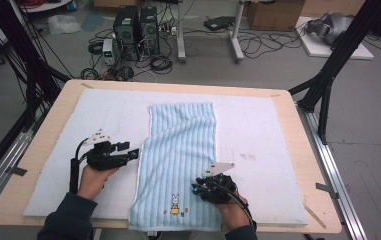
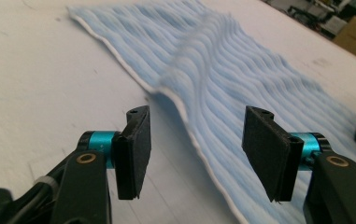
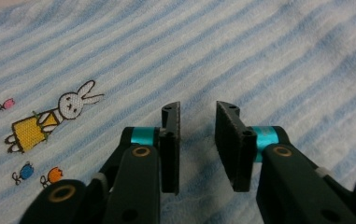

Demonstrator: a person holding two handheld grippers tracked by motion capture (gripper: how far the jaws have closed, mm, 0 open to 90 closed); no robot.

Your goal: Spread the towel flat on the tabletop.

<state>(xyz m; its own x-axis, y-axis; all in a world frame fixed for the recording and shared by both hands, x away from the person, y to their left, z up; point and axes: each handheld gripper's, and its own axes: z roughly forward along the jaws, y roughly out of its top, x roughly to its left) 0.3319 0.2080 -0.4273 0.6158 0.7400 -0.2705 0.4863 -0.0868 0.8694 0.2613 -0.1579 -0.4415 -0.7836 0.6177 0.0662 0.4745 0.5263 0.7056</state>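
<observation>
You had the towel (image 1: pixel 180 150) flat on the mat (image 1: pixel 258 130). Your left gripper (image 2: pixel 196 149) stood wide open beside its edge, holding nothing. Your right gripper (image 3: pixel 197 140) hung over it, slightly open and empty, ready to pinch.

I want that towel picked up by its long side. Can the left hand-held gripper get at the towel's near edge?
Probably yes: the left hand-held gripper is open, the towel edge lies between its jaws, unobstructed.
</observation>
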